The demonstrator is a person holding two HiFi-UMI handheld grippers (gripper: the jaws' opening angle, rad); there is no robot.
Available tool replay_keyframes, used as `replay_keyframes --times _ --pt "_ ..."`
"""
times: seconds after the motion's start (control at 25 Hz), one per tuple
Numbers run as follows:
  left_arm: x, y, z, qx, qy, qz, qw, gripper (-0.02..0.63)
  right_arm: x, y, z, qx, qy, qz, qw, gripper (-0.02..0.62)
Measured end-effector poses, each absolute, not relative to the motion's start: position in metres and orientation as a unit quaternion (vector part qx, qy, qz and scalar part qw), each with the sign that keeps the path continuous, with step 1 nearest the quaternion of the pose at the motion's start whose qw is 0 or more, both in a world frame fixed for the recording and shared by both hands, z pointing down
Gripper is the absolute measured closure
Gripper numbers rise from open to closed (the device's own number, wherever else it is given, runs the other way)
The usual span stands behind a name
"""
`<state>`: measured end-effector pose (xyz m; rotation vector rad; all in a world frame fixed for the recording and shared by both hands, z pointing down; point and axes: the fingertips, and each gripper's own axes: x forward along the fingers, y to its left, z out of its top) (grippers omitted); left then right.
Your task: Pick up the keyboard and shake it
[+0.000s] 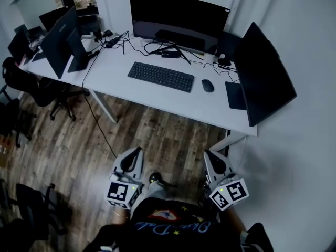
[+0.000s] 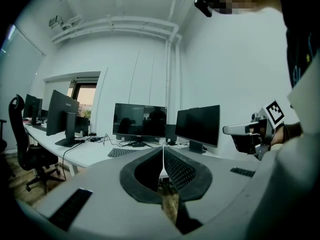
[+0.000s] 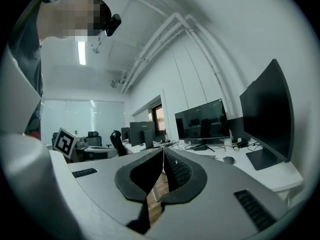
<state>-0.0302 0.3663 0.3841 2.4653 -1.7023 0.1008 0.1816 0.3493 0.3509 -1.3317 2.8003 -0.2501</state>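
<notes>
Approach step: left gripper (image 1: 134, 152) and right gripper (image 1: 209, 155), jaws together and empty, well short of flat black keyboard (image 1: 160, 76) on white bench (image 1: 173, 103); next, open and flank it.

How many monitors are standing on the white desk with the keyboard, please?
3: one monitor right behind the keyboard, one at the right end of the desk, one at the left end. More screens beyond may be partly hidden.
</notes>
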Motion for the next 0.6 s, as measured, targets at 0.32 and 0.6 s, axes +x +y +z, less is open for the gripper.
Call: replay_keyframes --times 0.32,0.6 --pt "-0.063 0.323 0.391 0.829 -0.554 0.024 0.075 0.6 0.146 0.308 0.35 -0.44 0.895 -0.072 0.011 0.595" --pt "-0.082 0.29 0.393 0.833 -0.548 0.027 0.073 0.6 0.129 0.276 0.356 -0.448 0.89 -0.085 0.017 0.595"
